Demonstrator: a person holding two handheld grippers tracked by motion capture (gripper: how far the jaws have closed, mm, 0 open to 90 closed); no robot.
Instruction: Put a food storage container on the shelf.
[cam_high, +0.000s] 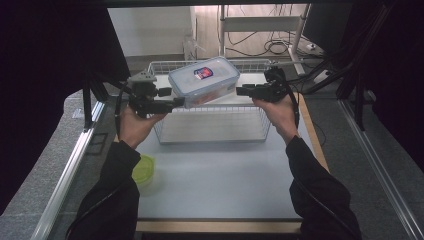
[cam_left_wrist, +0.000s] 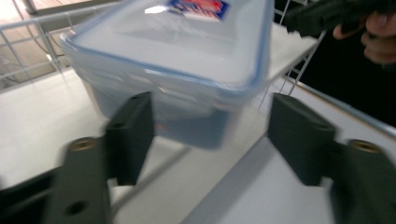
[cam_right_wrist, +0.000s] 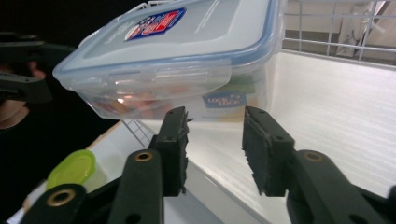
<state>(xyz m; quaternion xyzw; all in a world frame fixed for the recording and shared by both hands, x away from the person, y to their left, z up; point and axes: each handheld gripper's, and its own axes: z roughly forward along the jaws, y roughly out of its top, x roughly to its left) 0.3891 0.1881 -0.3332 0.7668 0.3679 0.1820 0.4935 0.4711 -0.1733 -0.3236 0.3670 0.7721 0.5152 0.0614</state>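
Observation:
A clear plastic box (cam_high: 204, 80) with a blue-rimmed lid and a red and blue sticker hangs tilted over the white wire basket (cam_high: 210, 141). My left gripper (cam_high: 179, 102) is at its lower left corner. In the left gripper view the jaws (cam_left_wrist: 210, 121) stand apart with the box's near corner (cam_left_wrist: 187, 70) between them, and no pad visibly presses on it. My right gripper (cam_high: 240, 91) is level with the box's right end. Its jaws (cam_right_wrist: 215, 116) stand apart just under the box (cam_right_wrist: 177, 60), with nothing between the pads. What bears the box I cannot tell.
A green round lid (cam_high: 142, 170) lies on the white mat by the person's left sleeve, and it shows too in the right gripper view (cam_right_wrist: 72, 170). The basket's wire walls (cam_right_wrist: 336, 28) rise behind the box. Metal rails run along both table sides.

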